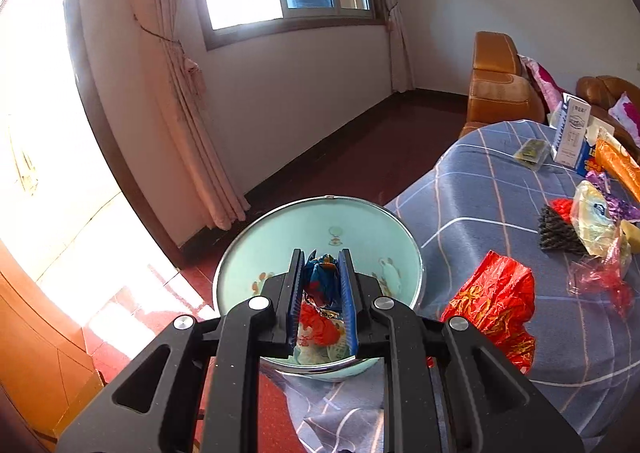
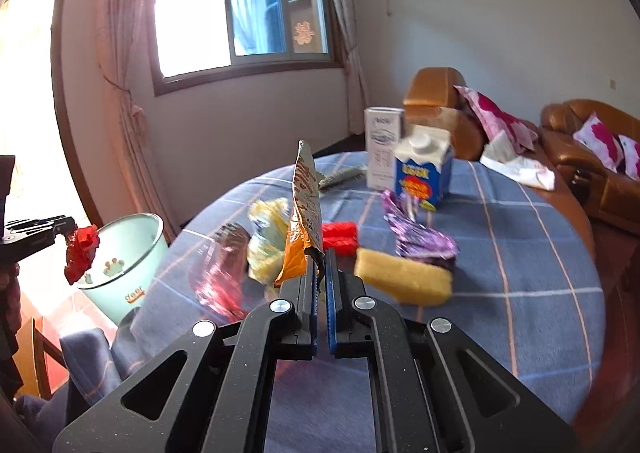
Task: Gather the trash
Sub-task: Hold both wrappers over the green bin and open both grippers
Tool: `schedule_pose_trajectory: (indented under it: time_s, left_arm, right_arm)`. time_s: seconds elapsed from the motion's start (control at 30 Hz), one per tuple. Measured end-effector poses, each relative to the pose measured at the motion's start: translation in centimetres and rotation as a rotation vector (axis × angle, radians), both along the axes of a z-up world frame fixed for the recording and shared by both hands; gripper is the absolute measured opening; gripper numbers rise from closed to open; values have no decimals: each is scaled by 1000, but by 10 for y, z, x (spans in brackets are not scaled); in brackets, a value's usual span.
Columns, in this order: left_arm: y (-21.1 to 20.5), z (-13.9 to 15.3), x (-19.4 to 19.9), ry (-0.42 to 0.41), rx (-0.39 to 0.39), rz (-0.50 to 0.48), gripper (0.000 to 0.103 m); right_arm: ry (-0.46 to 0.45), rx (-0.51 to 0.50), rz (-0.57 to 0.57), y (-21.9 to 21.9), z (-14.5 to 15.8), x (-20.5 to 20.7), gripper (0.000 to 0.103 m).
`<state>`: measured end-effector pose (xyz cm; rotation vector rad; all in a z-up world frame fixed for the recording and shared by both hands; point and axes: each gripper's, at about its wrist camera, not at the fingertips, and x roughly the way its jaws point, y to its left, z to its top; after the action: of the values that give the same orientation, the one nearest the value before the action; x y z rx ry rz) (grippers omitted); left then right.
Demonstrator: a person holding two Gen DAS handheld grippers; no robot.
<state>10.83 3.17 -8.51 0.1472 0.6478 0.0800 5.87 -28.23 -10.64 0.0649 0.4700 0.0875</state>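
Observation:
My left gripper (image 1: 322, 259) is shut on a crumpled red and blue wrapper (image 1: 320, 281) and holds it over the mouth of the pale green trash bin (image 1: 276, 229). In the right wrist view this gripper (image 2: 70, 231) shows at the far left with the red wrapper (image 2: 82, 253) hanging beside the bin (image 2: 132, 253). My right gripper (image 2: 320, 263) is shut on an orange snack bag (image 2: 302, 221) and holds it upright above the table (image 2: 520, 253).
On the blue checked tablecloth lie a red foil wrapper (image 1: 496, 301), a clear plastic bag (image 2: 220, 273), a yellow sponge (image 2: 404, 277), a purple wrapper (image 2: 420, 237), a red ribbed piece (image 2: 340, 237), a blue carton (image 2: 420, 173) and a white box (image 2: 382, 145). Brown sofas (image 2: 580, 149) stand behind.

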Motion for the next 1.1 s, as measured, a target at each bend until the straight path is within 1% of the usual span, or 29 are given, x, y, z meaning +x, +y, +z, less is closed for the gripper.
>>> schedule_pose_trajectory:
  time_s: [0.1,0.2,0.3,0.37,0.57,0.77,1.1]
  left_arm:
    - [11,0,2,-3,10,28,17]
    - [20,-1,3,-14,48,59,17]
    - [29,-3,6,-11,58,75,17]
    - [35,-5,8,-18,79,98,17]
    - [54,-13,19,-33,143,188,17]
    - [64,-22,26,-18,198,236,17]
    - [76,-31,33,4,196,256,17]
  right_arm:
    - [-18,-16,47,18,8,12,4]
    - [-34,-30,103,40,15,25,4]
    - [-43,-42,164,61,20,37,4]
    - [-39,-41,206,74,21,47,4]
    - [-15,-62,320,112,18,73,4]
    - [10,-110,420,147,7,88,4]
    - [48,-144,493,180,-2,107,4]
